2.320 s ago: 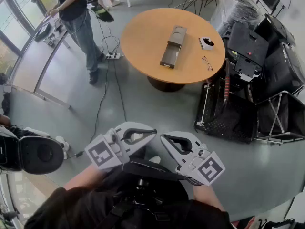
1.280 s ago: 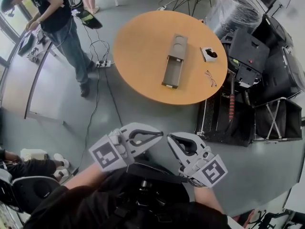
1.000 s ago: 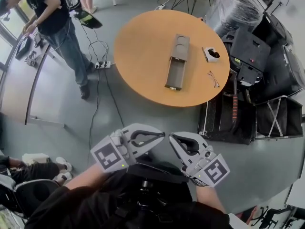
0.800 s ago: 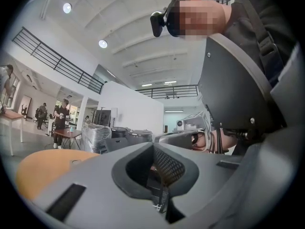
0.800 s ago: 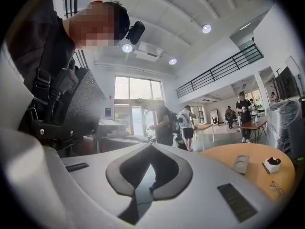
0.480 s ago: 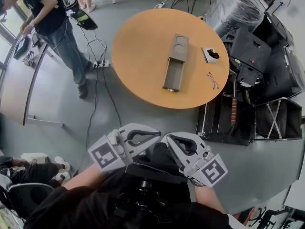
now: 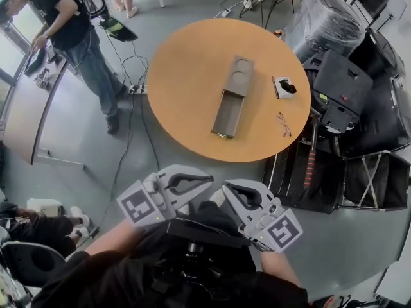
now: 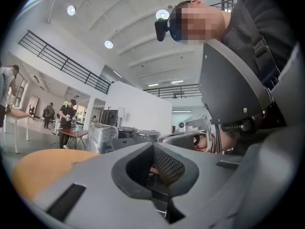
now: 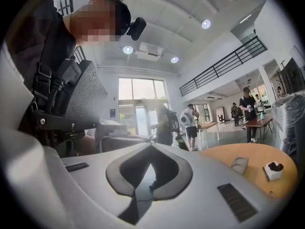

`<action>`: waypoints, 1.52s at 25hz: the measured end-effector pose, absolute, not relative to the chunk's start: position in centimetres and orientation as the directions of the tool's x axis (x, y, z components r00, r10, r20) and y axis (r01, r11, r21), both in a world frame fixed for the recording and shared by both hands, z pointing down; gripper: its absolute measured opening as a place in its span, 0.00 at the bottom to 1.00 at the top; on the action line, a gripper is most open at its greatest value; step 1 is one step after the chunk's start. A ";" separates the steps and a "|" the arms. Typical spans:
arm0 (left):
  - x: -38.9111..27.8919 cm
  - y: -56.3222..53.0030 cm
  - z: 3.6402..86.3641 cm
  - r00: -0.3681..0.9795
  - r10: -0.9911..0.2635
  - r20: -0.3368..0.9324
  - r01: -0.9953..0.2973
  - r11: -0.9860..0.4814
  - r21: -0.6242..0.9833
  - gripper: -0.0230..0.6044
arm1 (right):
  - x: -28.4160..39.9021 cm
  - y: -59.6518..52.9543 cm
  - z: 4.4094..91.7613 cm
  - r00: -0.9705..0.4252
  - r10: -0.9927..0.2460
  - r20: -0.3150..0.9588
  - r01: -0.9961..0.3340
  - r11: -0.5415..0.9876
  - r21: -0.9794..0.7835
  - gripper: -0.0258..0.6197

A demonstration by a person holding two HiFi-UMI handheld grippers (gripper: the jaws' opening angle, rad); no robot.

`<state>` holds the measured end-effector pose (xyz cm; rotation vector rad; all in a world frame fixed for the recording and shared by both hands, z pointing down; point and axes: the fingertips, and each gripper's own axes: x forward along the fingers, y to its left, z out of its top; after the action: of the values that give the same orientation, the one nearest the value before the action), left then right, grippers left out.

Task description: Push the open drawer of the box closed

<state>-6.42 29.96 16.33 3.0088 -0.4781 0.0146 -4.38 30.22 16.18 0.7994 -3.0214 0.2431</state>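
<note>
You hold the left gripper [image 7: 207, 179] and right gripper [image 7: 226, 188] shut, empty, tucked close — the open drawer [image 7: 225, 113] sits well ahead.

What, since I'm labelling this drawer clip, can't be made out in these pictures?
Drawer interior, head view: too small to tell whether anything lies inside.
White object on the round table, head view: too small to identify.
Box, right gripper view: its drawer end is hidden behind the tongs of the right gripper.
Box, left gripper view: not to be made out; the tongs of the left gripper cover most of the round table.
</note>
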 end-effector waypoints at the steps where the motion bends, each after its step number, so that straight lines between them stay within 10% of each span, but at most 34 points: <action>1: -5.6 29.2 16.4 0.949 -0.316 0.022 -0.317 -0.944 0.090 0.09 | -3.6 29.5 16.3 -0.873 -0.485 0.043 -0.486 0.861 -0.148 0.05; 38: -0.5 9.6 28.0 0.913 -0.397 0.095 -0.402 -0.914 0.049 0.09 | 3.3 8.4 30.2 -0.821 -0.550 0.150 -0.567 0.760 -0.317 0.05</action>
<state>-0.51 9.57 28.03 3.0063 -0.6287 0.1279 3.33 8.39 30.21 0.9221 -2.9020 0.5470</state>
